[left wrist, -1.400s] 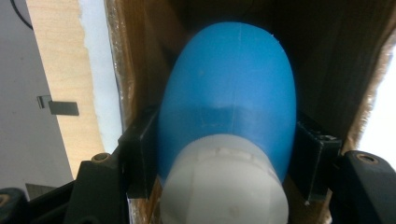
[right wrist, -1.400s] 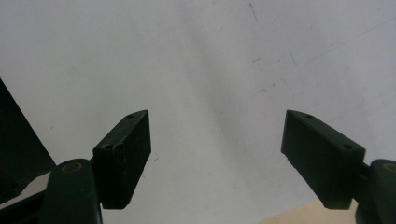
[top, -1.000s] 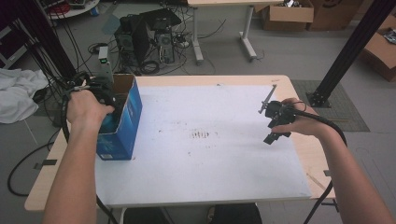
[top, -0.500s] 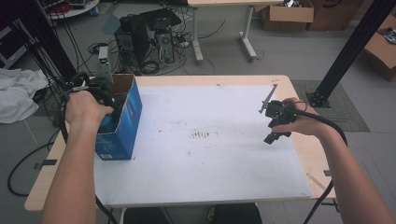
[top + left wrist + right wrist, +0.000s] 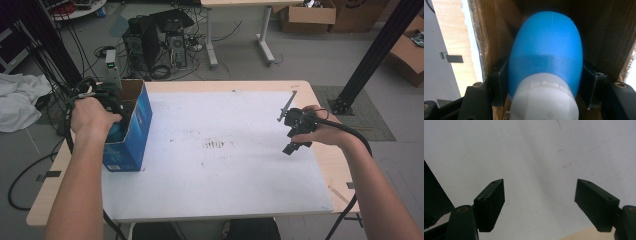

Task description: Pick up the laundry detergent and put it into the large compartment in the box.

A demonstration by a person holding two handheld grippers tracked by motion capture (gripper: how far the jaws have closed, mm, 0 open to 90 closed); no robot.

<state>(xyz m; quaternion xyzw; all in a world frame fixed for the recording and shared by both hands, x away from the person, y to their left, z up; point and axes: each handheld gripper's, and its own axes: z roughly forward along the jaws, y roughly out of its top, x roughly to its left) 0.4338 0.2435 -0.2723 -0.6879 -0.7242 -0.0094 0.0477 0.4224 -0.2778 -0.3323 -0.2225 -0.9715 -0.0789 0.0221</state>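
A blue bottle (image 5: 549,47) with a white cap (image 5: 544,100) is inside the open blue cardboard box (image 5: 134,132) at the table's left edge. My left gripper (image 5: 545,80) is shut on it, one jaw pressing each side of its body. From above, the left gripper (image 5: 114,106) reaches down into the box under the person's hand, and the bottle is hidden there. My right gripper (image 5: 294,145) hovers over the right part of the white sheet (image 5: 225,170). Its jaws (image 5: 539,202) stand wide open with nothing between them.
The white sheet covers most of the wooden table (image 5: 325,165). On the floor behind the table are a computer tower (image 5: 172,40), tangled cables (image 5: 75,95) and cardboard boxes (image 5: 305,15). A black post (image 5: 372,55) rises at the far right and white cloth (image 5: 17,105) lies at the left.
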